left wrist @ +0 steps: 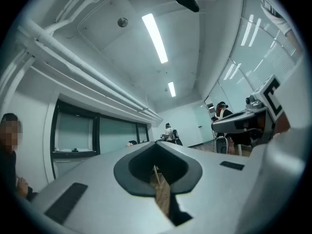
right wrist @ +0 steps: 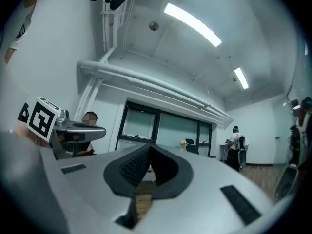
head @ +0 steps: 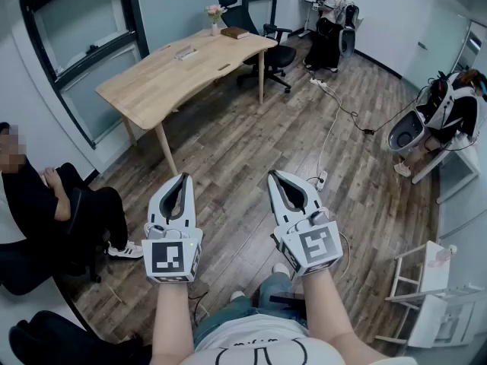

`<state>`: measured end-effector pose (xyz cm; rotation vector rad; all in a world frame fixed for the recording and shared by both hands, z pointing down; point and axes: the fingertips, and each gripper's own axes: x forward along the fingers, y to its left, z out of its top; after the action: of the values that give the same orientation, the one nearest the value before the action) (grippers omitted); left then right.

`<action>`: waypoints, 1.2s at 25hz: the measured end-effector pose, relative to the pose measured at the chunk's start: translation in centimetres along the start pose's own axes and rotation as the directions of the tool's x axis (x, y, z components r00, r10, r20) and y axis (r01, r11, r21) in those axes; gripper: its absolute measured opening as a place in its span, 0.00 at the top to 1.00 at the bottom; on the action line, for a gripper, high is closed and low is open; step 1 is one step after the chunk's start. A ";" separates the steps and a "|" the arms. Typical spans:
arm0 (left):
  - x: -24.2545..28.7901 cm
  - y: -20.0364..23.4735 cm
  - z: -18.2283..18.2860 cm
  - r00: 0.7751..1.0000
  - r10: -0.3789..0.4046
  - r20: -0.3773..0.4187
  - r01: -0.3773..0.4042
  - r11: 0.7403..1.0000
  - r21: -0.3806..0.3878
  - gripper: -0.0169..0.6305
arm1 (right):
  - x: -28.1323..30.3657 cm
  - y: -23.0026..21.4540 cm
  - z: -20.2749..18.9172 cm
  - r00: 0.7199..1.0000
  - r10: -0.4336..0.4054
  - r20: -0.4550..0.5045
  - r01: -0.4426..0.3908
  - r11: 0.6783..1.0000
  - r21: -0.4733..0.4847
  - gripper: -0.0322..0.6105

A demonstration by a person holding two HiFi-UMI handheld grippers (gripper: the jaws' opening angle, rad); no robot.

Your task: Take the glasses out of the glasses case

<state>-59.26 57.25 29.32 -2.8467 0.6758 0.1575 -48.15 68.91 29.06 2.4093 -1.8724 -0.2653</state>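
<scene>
While your left hand-held gripper (head: 180, 179) and right hand-held gripper (head: 278, 176) hang clenched and empty, what may be the glasses case (head: 186, 52) lies well ahead on the surface (head: 148, 86), nearer your left.

Left hand-held gripper (head: 183, 176) and right one (head: 276, 174) are closed.

Wooden surface (head: 163, 78) carries book (head: 234, 32) and flower vase (head: 215, 12); black office chair (head: 270, 52) beside it; power strip (head: 323, 178) on floor (head: 251, 135).
</scene>
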 end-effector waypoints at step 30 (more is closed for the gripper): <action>19.8 8.1 -7.7 0.998 0.039 -0.053 -0.041 0.998 -0.038 0.95 | 19.3 -10.1 -5.9 1.000 0.015 -0.008 -0.015 1.000 -0.001 0.93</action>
<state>-44.96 39.85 32.34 -2.8847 0.7493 0.1037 -32.84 52.50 31.47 2.3913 -1.8852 -0.2546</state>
